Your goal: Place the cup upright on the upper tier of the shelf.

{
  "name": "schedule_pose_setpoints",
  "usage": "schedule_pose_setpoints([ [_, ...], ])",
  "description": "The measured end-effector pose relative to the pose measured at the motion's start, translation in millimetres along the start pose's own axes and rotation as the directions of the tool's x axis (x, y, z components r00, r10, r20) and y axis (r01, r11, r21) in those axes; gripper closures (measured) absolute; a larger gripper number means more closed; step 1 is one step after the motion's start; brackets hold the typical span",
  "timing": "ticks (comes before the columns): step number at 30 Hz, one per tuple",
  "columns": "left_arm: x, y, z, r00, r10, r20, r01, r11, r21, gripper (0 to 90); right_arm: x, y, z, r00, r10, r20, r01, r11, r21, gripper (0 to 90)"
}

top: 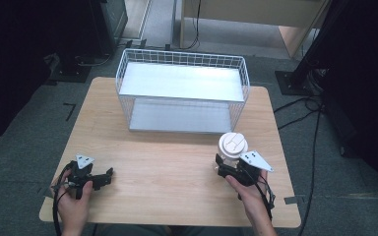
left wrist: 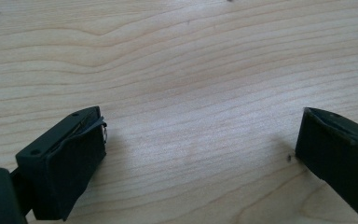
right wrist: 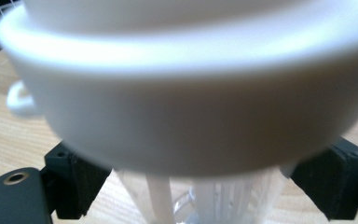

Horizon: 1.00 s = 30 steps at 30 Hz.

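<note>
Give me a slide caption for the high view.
Right gripper holds a white-lidded clear plastic cup before a white wire basket; left gripper rests open on the wooden table.

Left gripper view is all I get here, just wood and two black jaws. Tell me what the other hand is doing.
Observer: The right gripper is at the near right of the table, its jaws either side of a clear cup with a white lid.
Operator: Say whether it has gripped it.
Observer: In the right gripper view the pads sit against the cup's clear ribbed body, below the lid's rim.
Operator: Now give me what lies ahead of it.
Observer: A white wire basket stands at the far middle of the table, with two flat shelves, both bare.
</note>
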<state>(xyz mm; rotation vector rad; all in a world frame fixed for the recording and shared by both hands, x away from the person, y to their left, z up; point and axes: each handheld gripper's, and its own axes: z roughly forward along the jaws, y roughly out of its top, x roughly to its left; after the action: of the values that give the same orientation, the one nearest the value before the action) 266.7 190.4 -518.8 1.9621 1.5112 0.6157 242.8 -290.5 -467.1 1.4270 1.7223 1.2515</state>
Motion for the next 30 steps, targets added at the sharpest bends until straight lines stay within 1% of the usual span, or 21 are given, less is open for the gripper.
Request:
schedule_pose_setpoints([
  [6, 0.0, 0.0, 0.0, 1.0000, 0.000, 0.000, 0.000, 1.0000, 0.000, 1.8, 1.4, 5.1, 1.3, 1.0000, 0.004, 0.007, -0.004, 0.9996, -0.029, 13.3],
  [8, 0.0, 0.0, 0.0, 1.0000, 0.000, 0.000, 0.000, 1.0000, 0.000, 1.8, 1.8, 5.7, 1.2, 0.9999, -0.003, 0.010, 0.004, 0.9986, -0.052, 13.4],
  [12, 0.0, 0.0, 0.0, 1.0000, 0.000, 0.000, 0.000, 1.0000, 0.000, 1.8, 3.2, 7.2, 0.4, 0.9999, 0.009, 0.008, -0.008, 0.9963, -0.086, 13.4],
  [14, 0.0, 0.0, 0.0, 1.0000, 0.000, 0.000, 0.000, 1.0000, 0.000, 1.9, 3.8, 7.6, 0.5, 0.9999, 0.007, 0.009, -0.006, 0.9955, -0.095, 13.5],
  [16, 0.0, 0.0, 0.0, 1.0000, 0.000, 0.000, 0.000, 1.0000, 0.000, 1.8, 4.9, 7.5, 0.7, 0.9999, -0.004, 0.015, 0.006, 0.9943, -0.107, 13.7],
  [20, 0.0, 0.0, 0.0, 1.0000, 0.000, 0.000, 0.000, 1.0000, 0.000, 1.8, 6.6, 9.0, -1.3, 0.9998, -0.016, 0.014, 0.018, 0.9884, -0.151, 14.6],
  [21, 0.0, 0.0, 0.0, 1.0000, 0.000, 0.000, 0.000, 1.0000, 0.000, 1.8, 6.6, 9.0, -1.3, 0.9998, -0.016, 0.014, 0.018, 0.9884, -0.151, 14.6],
  [22, 0.0, 0.0, 0.0, 1.0000, 0.000, 0.000, 0.000, 1.0000, 0.000, 1.8, 6.8, 10.6, -2.6, 1.0000, -0.004, -0.001, 0.004, 0.9857, -0.169, 14.5],
  [25, 0.0, 0.0, 0.0, 1.0000, 0.000, 0.000, 0.000, 1.0000, 0.000, 1.8, 8.7, 10.8, -2.7, 0.9997, -0.023, 0.000, 0.022, 0.9831, -0.182, 14.7],
  [27, 0.0, 0.0, 0.0, 1.0000, 0.000, 0.000, 0.000, 1.0000, 0.000, 1.8, 10.2, 11.0, -3.4, 0.9998, -0.021, -0.002, 0.020, 0.9820, -0.188, 14.7],
  [30, 0.0, 0.0, 0.0, 1.0000, 0.000, 0.000, 0.000, 1.0000, 0.000, 1.8, 11.1, 12.5, -4.2, 0.9997, -0.026, 0.004, 0.026, 0.9772, -0.211, 14.8],
])
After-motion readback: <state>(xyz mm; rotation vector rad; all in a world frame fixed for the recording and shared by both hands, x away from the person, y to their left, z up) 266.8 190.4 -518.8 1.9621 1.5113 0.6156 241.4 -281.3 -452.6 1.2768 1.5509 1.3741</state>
